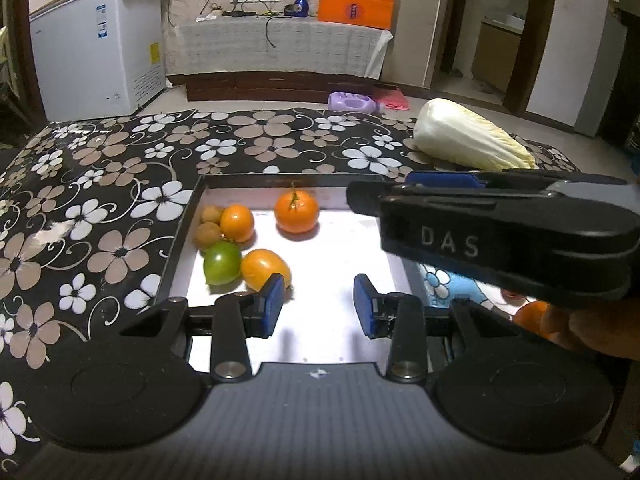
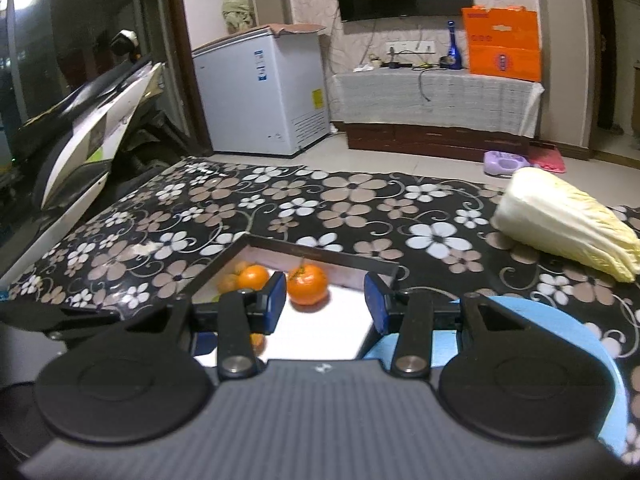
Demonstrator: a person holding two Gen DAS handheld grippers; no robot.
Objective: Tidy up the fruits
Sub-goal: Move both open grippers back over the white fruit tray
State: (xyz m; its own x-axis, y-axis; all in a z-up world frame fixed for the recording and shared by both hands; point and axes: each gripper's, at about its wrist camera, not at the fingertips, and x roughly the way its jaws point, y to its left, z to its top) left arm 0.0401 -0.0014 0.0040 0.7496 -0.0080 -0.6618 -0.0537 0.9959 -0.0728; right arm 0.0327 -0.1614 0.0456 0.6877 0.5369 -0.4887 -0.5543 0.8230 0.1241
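Note:
A shallow white tray with a dark rim [image 1: 182, 236] lies on the flowered table. At its left side lie an orange [image 1: 237, 223], a green fruit [image 1: 222, 262], a yellow-orange fruit [image 1: 265, 269] and small brown fruits [image 1: 208, 235]. A stemmed orange [image 1: 296, 212] sits alone near the far wall; it also shows in the right wrist view [image 2: 307, 284]. My left gripper [image 1: 319, 305] is open and empty above the tray's near part. My right gripper [image 2: 326, 302] is open and empty over the tray; its body [image 1: 508, 236] crosses the left wrist view at right.
A napa cabbage [image 1: 470, 136] lies at the table's far right. A light blue plate [image 2: 560, 328] sits right of the tray, with an orange fruit [image 1: 532, 314] near it. A white freezer [image 1: 100, 44] and a TV stand [image 1: 280, 48] are beyond.

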